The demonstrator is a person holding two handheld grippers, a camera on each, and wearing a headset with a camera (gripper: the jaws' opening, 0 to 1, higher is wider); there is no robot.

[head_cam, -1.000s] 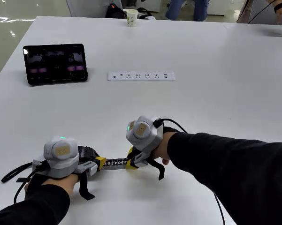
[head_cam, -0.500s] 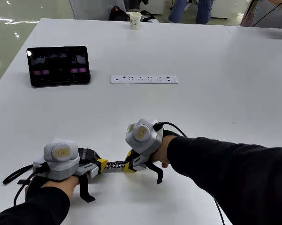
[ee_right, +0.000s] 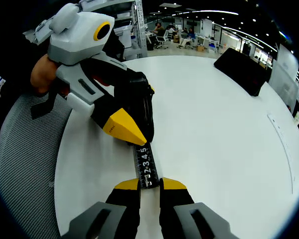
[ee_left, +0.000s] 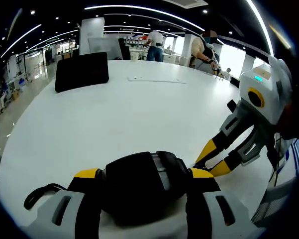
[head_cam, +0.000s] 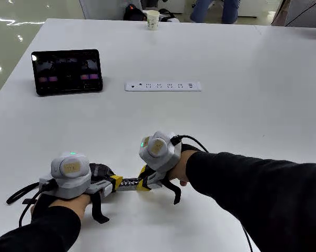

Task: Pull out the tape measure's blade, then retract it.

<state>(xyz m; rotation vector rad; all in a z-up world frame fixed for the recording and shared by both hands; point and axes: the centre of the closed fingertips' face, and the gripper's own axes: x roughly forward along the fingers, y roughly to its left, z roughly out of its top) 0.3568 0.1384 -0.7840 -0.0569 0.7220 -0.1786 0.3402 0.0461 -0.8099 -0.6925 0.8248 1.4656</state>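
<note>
Jaws of the left gripper (head_cam: 111, 182) clamp the black tape measure (ee_left: 139, 191) on the white table (head_cam: 226, 105); the right gripper (ee_right: 150, 184) pinches the short exposed blade (ee_right: 145, 162), seemingly at its tip.

Your right gripper (ee_right: 150, 185) rises from the bottom edge, with its yellow-tipped jaws closed on the free end of the blade (ee_right: 145, 164). The black blade, with numerals 2 to 5 legible, runs a short way over the white table (ee_right: 204, 129) to the black tape measure case (ee_right: 139, 97). Your left gripper (ee_right: 132, 119) enters from the upper left and is clamped across the case. One of its yellow jaw tips sits just beside the point where the blade leaves the case. A dark tablet (ee_right: 241, 72) stands well apart at the upper right.
</note>
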